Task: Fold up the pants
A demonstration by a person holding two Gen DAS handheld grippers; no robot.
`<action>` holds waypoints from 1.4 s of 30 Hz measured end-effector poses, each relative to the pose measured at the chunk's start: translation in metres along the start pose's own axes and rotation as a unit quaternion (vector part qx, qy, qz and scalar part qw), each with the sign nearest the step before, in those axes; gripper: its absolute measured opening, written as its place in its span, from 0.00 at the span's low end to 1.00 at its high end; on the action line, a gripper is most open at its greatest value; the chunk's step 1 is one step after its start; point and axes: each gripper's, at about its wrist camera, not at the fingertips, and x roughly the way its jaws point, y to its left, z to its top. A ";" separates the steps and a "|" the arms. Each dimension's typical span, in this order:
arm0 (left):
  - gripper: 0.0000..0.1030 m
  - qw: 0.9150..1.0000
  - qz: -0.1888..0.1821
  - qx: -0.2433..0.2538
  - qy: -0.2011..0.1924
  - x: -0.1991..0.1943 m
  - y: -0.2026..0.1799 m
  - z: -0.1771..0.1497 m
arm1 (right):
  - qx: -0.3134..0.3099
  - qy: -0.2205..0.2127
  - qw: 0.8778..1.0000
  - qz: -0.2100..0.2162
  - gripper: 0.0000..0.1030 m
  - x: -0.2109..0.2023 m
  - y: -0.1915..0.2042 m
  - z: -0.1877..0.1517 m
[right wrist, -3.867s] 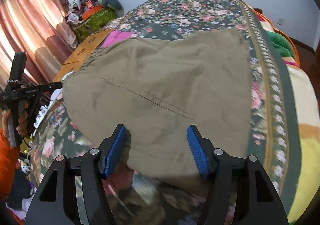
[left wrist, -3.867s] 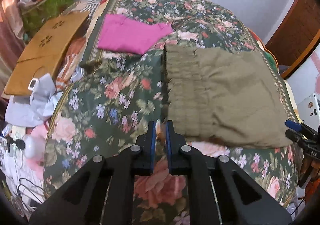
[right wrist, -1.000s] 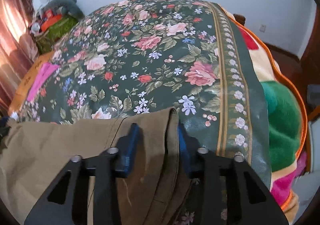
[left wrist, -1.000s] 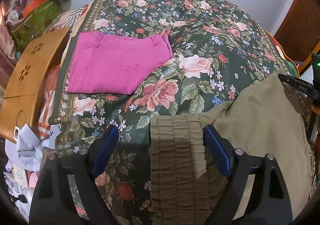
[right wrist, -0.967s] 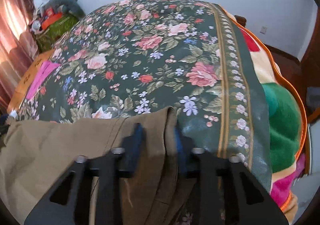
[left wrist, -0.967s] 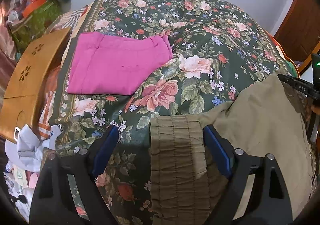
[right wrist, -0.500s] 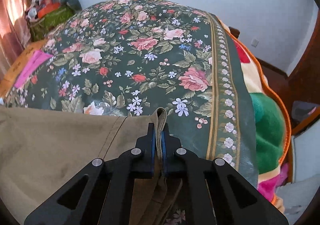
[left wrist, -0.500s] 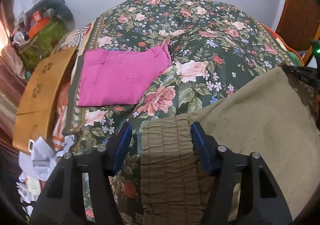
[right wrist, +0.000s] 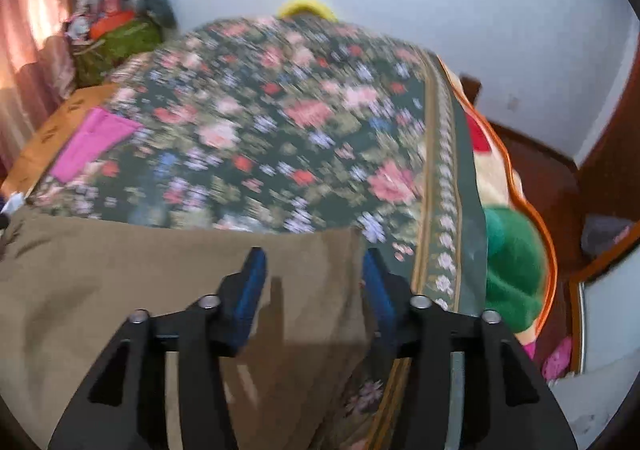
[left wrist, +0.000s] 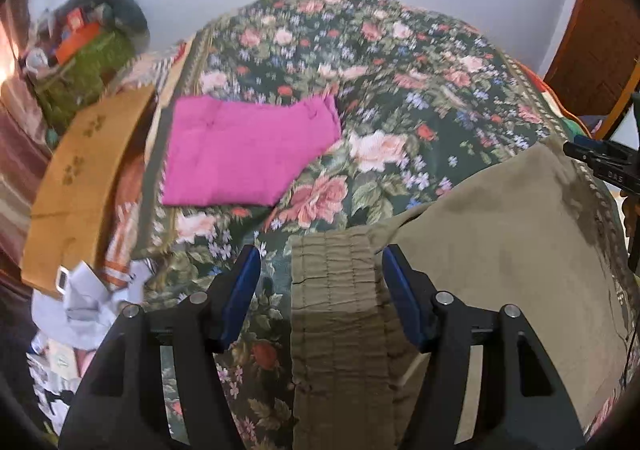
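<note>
Olive-green pants (left wrist: 492, 234) lie on the near part of a floral bedspread (left wrist: 384, 89). Their ribbed waistband (left wrist: 336, 290) runs between the fingers of my left gripper (left wrist: 320, 290), which is open. In the right wrist view the pants' other end (right wrist: 160, 282) lies flat, and my right gripper (right wrist: 314, 286) is open over its corner, the jaws standing apart on either side of the cloth. The right gripper also shows at the right edge of the left wrist view (left wrist: 600, 165).
Folded pink pants (left wrist: 244, 157) lie on the bedspread's far left. A wooden board (left wrist: 80, 177) and crumpled white cloth (left wrist: 92, 298) lie off the bed's left side. A green cushion (right wrist: 516, 270) and an orange-edged blanket (right wrist: 500, 169) lie along the right side.
My right gripper, shut on the pants' corner half a second ago, has opened. My left gripper stays open around the waistband. Both views have tilted up slightly and are blurred.
</note>
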 end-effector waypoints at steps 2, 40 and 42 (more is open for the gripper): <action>0.63 1.000 -0.002 0.005 -0.005 -0.008 -0.005 0.004 | -0.014 -0.012 1.000 0.019 0.57 -0.013 0.014 0.003; 0.94 0.998 0.004 0.016 0.059 -0.013 -0.014 -0.062 | 0.009 0.118 0.981 0.154 0.81 -0.036 0.084 -0.089; 0.94 0.999 0.008 0.017 0.051 -0.022 -0.016 -0.069 | 0.017 0.116 0.982 0.147 0.81 -0.045 0.080 -0.099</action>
